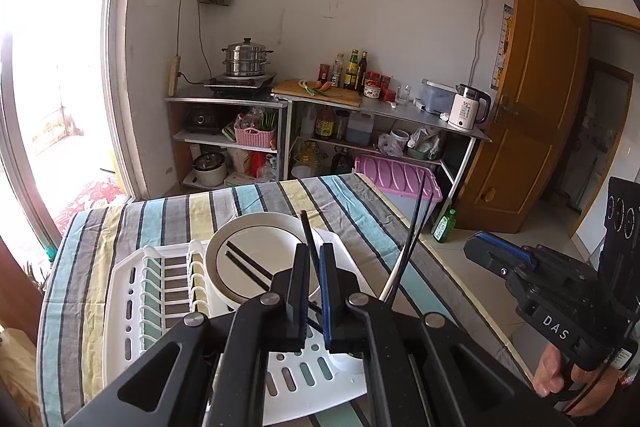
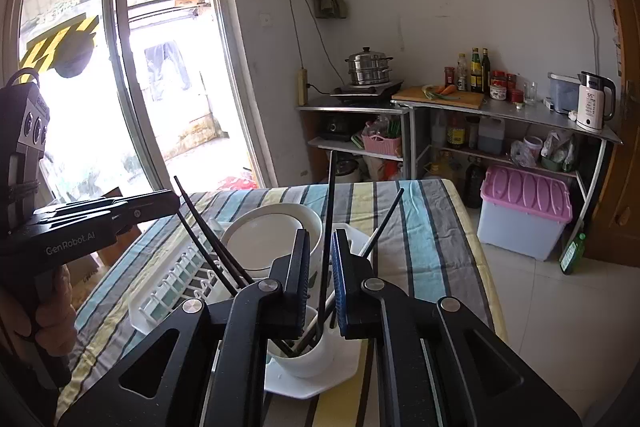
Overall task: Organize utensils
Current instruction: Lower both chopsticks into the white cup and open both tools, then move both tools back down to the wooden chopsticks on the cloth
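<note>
My left gripper [image 1: 316, 251] is shut on thin black chopsticks [image 1: 309, 235] above a white dish rack [image 1: 132, 287]. From the right wrist view this left gripper [image 2: 176, 203] comes in from the left, and the chopsticks [image 2: 208, 239] slant down over the rack [image 2: 160, 299]. A white plate [image 1: 256, 255] leans in the rack. My right gripper [image 2: 322, 237] hangs open over a white cup [image 2: 304, 359] at the rack's corner. One black chopstick [image 2: 330, 203] stands in the cup and rises through the gap, and the pads do not press on it. More chopsticks lean in the cup.
The rack sits on a table with a striped cloth [image 1: 360, 203], whose right edge drops to a tiled floor. Beyond are metal shelves with a steamer pot [image 1: 246, 61], bottles and a kettle [image 1: 466, 109], a purple-lidded bin [image 2: 524, 203], a green bottle [image 1: 444, 227] and a wooden door [image 1: 536, 99].
</note>
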The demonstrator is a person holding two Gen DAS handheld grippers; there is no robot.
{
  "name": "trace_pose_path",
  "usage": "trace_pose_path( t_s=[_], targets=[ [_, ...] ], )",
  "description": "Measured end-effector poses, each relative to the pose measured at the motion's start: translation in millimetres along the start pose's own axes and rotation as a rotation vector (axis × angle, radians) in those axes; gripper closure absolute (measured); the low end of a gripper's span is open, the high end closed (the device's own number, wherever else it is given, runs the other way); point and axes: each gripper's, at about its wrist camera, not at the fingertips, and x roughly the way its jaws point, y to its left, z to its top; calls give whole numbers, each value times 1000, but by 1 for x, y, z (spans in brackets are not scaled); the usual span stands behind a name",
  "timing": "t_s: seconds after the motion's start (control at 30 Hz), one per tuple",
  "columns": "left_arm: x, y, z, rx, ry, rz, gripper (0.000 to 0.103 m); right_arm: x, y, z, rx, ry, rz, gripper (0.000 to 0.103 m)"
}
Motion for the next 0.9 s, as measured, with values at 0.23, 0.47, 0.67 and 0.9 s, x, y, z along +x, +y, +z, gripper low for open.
trace_pose_path(
  t_s=[0.23,0.47,0.67,0.9],
  targets=[
    [-34,1,-33,4,-29,21,99,-25,8,-20,-7,-8,-1,92],
    [-64,-5,-79,21,-40,42,99,-54,27,-51,-37,-12,3,91],
    [-88,-8,-126,14,-26,50,99,-77,42,-78,-50,-8,11,91],
    [-115,-10,-171,15,-28,71,99,-98,53,-112,-60,19,24,91]
  ],
)
